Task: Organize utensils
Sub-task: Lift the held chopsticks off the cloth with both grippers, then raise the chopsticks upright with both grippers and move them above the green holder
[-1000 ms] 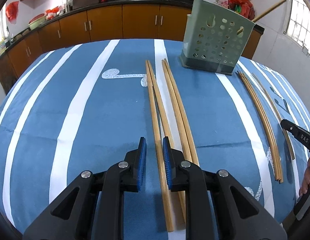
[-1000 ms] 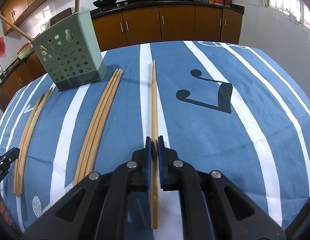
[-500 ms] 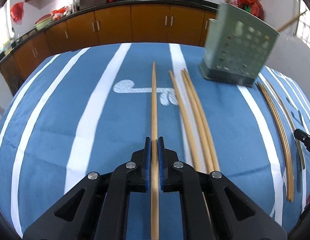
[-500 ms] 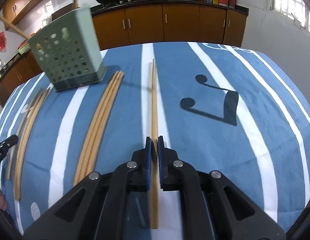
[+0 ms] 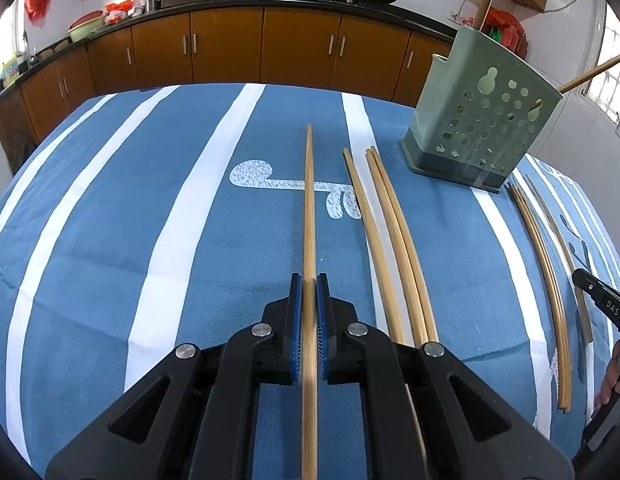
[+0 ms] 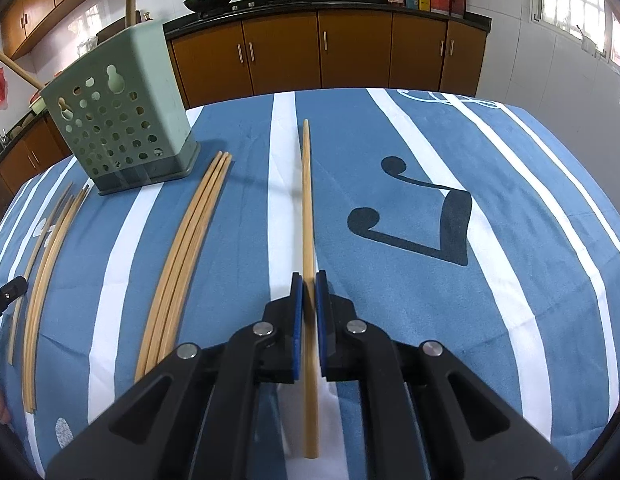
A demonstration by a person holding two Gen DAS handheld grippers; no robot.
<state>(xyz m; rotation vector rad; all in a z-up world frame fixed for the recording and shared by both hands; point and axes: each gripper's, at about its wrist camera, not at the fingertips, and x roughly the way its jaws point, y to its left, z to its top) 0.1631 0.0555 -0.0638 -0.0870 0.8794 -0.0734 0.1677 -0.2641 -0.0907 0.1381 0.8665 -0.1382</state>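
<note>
My left gripper (image 5: 309, 280) is shut on a long wooden chopstick (image 5: 309, 200) that runs straight ahead between the blue pads. My right gripper (image 6: 308, 278) is likewise shut on another wooden chopstick (image 6: 306, 200) pointing forward. A green perforated utensil holder (image 5: 475, 120) stands at the far right in the left wrist view and at the far left as the holder (image 6: 118, 120) in the right wrist view, with a few sticks leaning in it. Loose chopsticks (image 5: 393, 240) lie on the blue striped tablecloth (image 5: 110, 220) beside my left gripper; another bundle (image 6: 186, 256) lies left of my right gripper.
More thin chopsticks (image 5: 545, 264) lie near the cloth's right edge, close to the other gripper's tip (image 5: 601, 304). Brown kitchen cabinets (image 5: 230, 48) and a counter with woks stand behind the table. A person's fingers (image 5: 611, 376) show at the far right.
My left gripper has closed on one chopstick and swung it left, away from the others on the cloth. The right gripper kept its chopstick and stayed put.
</note>
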